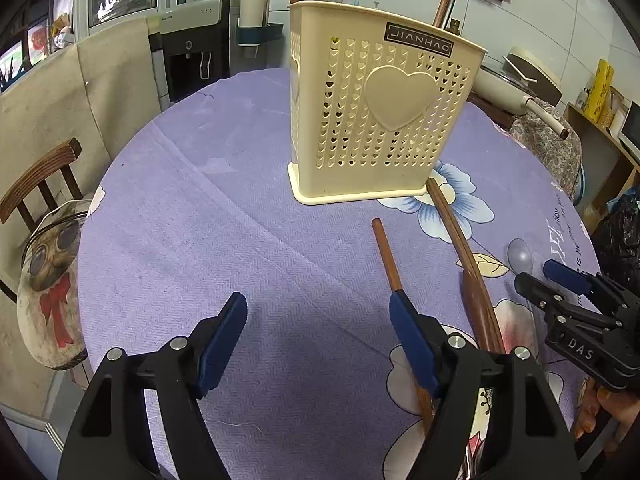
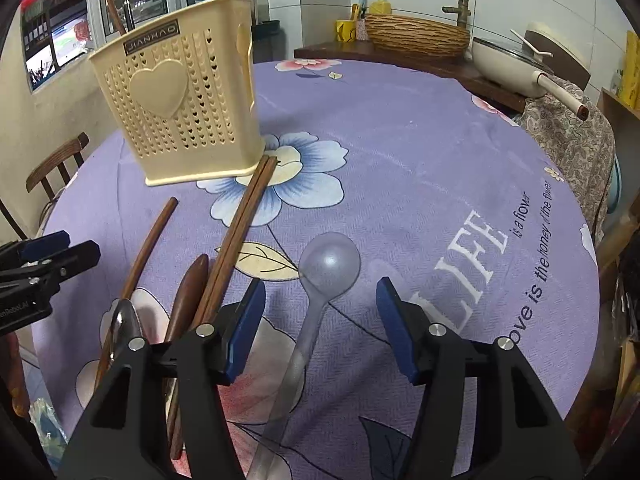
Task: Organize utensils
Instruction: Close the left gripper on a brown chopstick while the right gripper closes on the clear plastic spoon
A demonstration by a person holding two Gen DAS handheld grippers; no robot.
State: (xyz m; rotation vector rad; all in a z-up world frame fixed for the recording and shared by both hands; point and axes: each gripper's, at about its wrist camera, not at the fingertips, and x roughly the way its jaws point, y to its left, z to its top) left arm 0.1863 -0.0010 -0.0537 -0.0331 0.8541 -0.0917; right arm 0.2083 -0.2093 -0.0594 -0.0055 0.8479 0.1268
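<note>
Fingers [image 1: 412, 336] of left gripper [image 1: 320, 340] and right gripper [image 2: 320, 324] spread apart, empty. Translucent spoon [image 2: 320, 280] lies between right fingers; chopsticks [image 2: 240, 224] rest against cream holder [image 2: 180, 96] on table [image 2: 420, 168].

Cream holder [image 2: 180, 92] upright; chopsticks [image 2: 240, 232], translucent spoon [image 2: 324, 276] flat on cloth.

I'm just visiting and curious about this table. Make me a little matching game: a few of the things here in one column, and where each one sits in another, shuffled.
Things:
1. cream utensil holder
2. clear plastic spoon
3. pair of chopsticks
4. pan

Places:
A. between the right gripper's open fingers
B. tips at the holder's base
C. upright on the purple tablecloth
D. on the counter behind the table

Pairs: 1-C, 2-A, 3-B, 4-D
</note>
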